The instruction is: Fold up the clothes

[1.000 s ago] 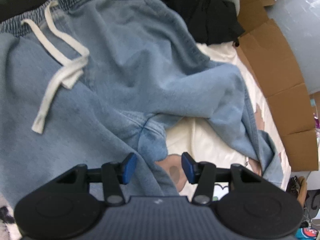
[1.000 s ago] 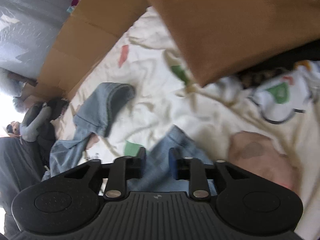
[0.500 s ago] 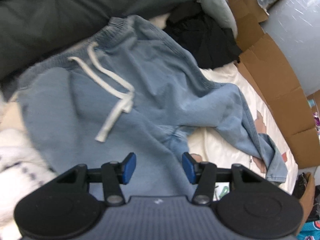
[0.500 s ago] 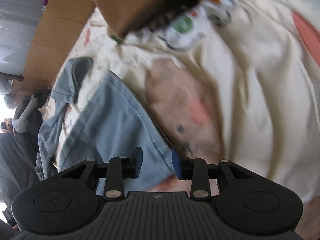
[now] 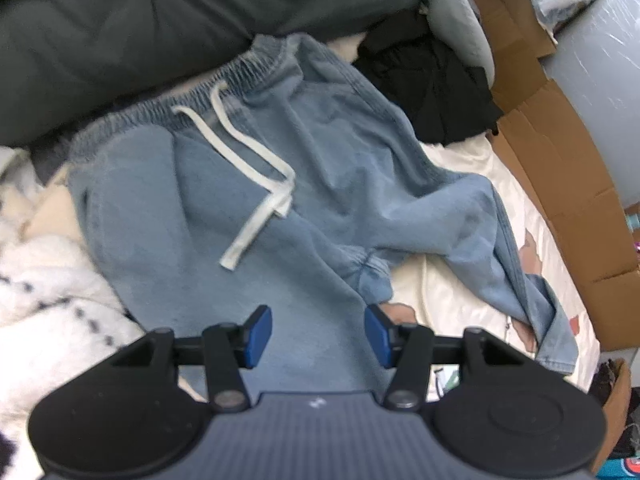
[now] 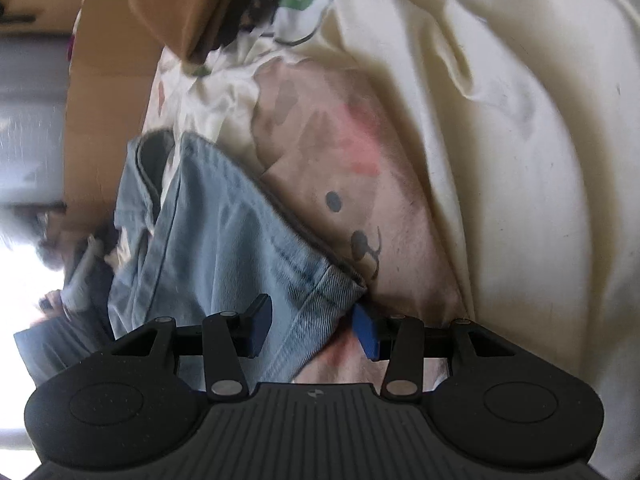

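Right gripper dropped to the jeans hem, jaws just widened, denim loose between them; left gripper lifted higher, spread, empty, above the bedsheet.

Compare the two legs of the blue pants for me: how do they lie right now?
In the left wrist view, the near leg lies fairly flat and runs straight under the left gripper, while the far leg bends off to the right, twisted and creased. The far leg's hem shows, bunched near the cardboard; the near leg's hem is out of that view. Both are the same light blue denim and lie on the cream sheet.
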Available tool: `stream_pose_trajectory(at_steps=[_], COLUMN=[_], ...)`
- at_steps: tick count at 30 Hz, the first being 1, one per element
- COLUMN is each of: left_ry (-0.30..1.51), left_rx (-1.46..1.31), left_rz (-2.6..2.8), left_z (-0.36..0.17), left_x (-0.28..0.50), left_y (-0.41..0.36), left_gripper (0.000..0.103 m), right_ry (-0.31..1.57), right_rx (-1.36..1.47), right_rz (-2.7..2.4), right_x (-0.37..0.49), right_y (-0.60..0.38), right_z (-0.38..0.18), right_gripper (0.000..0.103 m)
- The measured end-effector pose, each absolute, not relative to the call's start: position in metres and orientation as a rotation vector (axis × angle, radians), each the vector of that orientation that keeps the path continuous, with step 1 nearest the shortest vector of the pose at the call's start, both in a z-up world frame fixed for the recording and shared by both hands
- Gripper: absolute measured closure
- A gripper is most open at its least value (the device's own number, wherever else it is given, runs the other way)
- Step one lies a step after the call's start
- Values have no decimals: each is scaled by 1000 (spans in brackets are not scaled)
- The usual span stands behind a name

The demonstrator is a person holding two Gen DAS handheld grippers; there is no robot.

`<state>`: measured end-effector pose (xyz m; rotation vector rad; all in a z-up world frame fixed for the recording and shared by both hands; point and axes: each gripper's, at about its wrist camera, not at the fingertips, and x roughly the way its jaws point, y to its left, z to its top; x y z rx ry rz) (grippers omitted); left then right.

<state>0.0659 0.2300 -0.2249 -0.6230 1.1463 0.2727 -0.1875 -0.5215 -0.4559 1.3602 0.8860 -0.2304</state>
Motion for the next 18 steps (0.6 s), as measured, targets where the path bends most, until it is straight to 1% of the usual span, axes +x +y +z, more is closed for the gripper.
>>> stream_pose_trajectory(at_steps=[5, 9, 15, 18], left_ry=[1167, 1186, 1227, 1239], left_rx=[-643, -653, -672, -683], left_rz=[225, 239, 293, 311], left_z=[-245, -262, -283, -290], left_x=[63, 56, 46, 43], left_y=[225, 233, 248, 254], left_gripper=[49, 49, 49, 49], right_ry=[767, 726, 795, 828], right_rx=[1420, 1400, 1307, 1265], right_rz=[-216, -139, -131, -122], right_x=[-203, -203, -177, -165], right_y=[-520, -518, -518, -517], right_z=[-442, -426, -424, -426], right_gripper=[55, 55, 55, 57])
